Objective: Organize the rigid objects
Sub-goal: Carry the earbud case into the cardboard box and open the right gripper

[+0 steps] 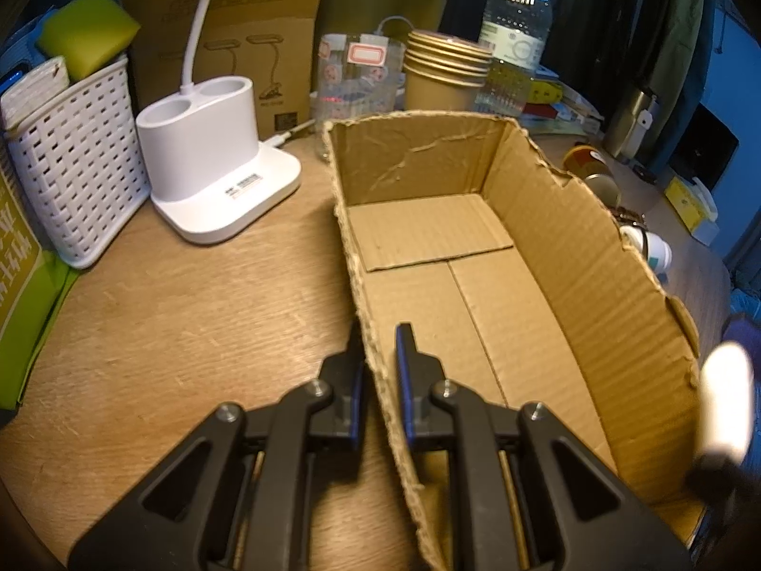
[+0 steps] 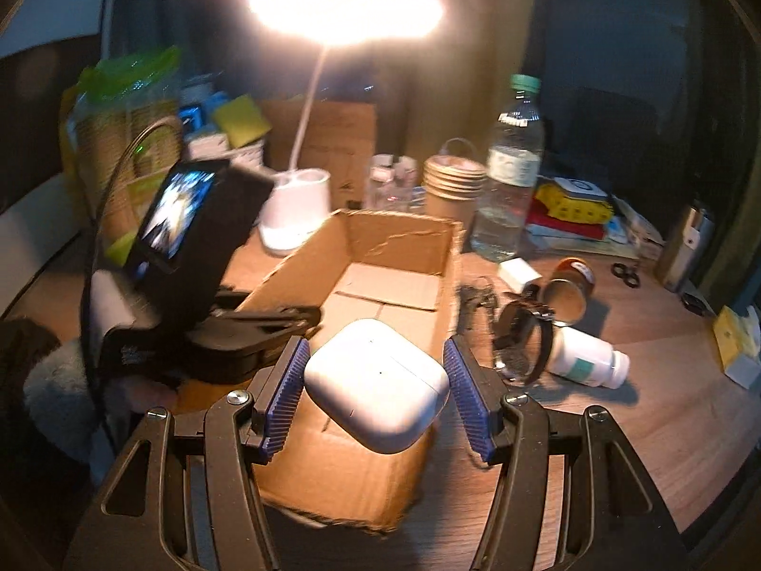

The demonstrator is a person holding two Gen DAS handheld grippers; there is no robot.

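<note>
An open cardboard box (image 1: 585, 247) stands on the wooden table, empty inside. My left gripper (image 1: 380, 333) straddles the box's left wall, one finger outside and one inside, close to the cardboard; whether it pinches the wall is unclear. In the right wrist view, my right gripper (image 2: 375, 361) is open above the box (image 2: 404, 238), and a white earbud case (image 2: 378, 383) sits between the blue pads (image 2: 468, 392), with gaps on both sides. The case shows as a white blur at the right edge of the left wrist view (image 1: 725, 399).
A white lamp base (image 1: 214, 162), a white woven basket (image 1: 76, 162), stacked paper cups (image 1: 444, 71) and a water bottle (image 1: 516, 33) stand behind the box. A tipped can (image 2: 568, 288), a white pill bottle (image 2: 587, 357), a watch (image 2: 521, 333) and scissors (image 2: 625, 273) lie right of it.
</note>
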